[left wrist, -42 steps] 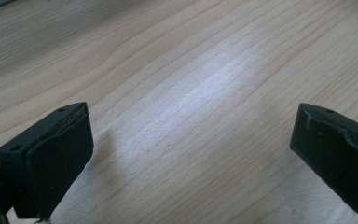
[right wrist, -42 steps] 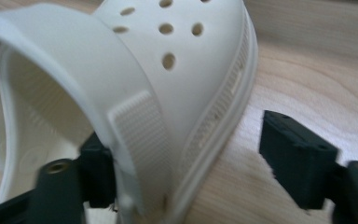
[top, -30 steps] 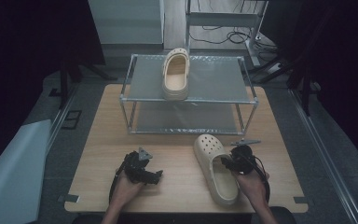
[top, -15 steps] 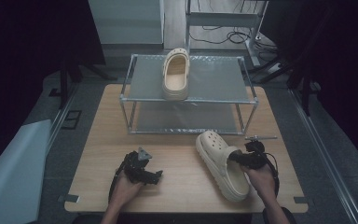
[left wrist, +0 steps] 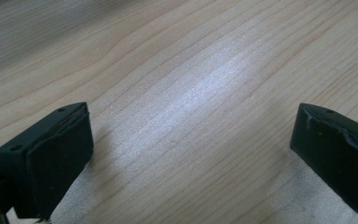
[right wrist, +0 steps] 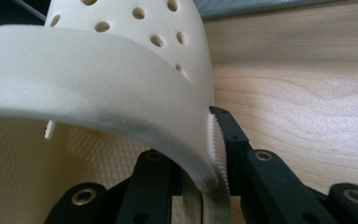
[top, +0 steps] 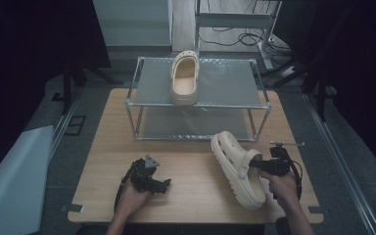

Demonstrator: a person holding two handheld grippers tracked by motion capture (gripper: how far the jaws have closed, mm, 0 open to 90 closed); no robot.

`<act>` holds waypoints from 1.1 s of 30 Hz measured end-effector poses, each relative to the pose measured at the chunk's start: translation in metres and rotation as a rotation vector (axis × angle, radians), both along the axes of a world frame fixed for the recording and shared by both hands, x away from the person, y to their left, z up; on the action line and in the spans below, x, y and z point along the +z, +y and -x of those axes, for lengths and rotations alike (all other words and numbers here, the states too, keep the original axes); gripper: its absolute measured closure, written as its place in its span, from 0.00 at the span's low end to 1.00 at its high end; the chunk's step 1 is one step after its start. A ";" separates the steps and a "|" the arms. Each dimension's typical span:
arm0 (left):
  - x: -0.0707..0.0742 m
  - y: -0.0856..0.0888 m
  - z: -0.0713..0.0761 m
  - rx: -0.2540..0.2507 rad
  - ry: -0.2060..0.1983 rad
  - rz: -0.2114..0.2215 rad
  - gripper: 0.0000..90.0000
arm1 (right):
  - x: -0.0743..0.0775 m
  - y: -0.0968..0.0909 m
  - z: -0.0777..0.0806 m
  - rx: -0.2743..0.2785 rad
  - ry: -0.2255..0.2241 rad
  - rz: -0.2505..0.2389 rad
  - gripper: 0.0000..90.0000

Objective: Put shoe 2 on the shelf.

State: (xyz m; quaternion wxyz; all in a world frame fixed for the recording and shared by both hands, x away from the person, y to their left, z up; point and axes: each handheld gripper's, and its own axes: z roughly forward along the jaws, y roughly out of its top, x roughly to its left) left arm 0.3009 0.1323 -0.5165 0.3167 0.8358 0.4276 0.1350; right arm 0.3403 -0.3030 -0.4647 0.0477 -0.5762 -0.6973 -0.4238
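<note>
A cream clog (top: 238, 167) lies on the wooden table (top: 191, 166) at the right, toe toward the rack. My right gripper (top: 258, 165) is shut on its side wall near the strap; the right gripper view shows the clog's wall (right wrist: 121, 93) pinched between the jaws. A second cream clog (top: 184, 78) rests on the top shelf of the metal rack (top: 197, 100). My left gripper (top: 164, 186) sits low over bare wood at the front left, jaws wide apart and open, one of its fingers (left wrist: 56, 154) showing with nothing between them.
The two-tier wire rack stands across the back half of the table, its lower shelf (top: 196, 122) bare. Pale sheeting (top: 10, 181) lies on the floor left of the table. Cables and stands (top: 254, 39) sit behind the rack.
My right gripper has swung the clog outward to the right and turned it, so its toe points more toward the rack. The left gripper has stayed put.
</note>
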 end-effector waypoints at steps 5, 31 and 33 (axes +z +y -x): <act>0.000 0.000 0.000 -0.009 0.008 0.013 0.00 | 0.011 -0.002 0.000 0.010 0.006 -0.063 0.86; 0.000 -0.001 -0.001 -0.029 0.021 0.048 0.00 | 0.082 0.006 -0.013 0.057 0.004 -0.257 0.86; 0.001 0.000 -0.001 -0.029 0.026 0.055 0.00 | 0.090 0.006 -0.015 0.053 0.001 -0.265 0.86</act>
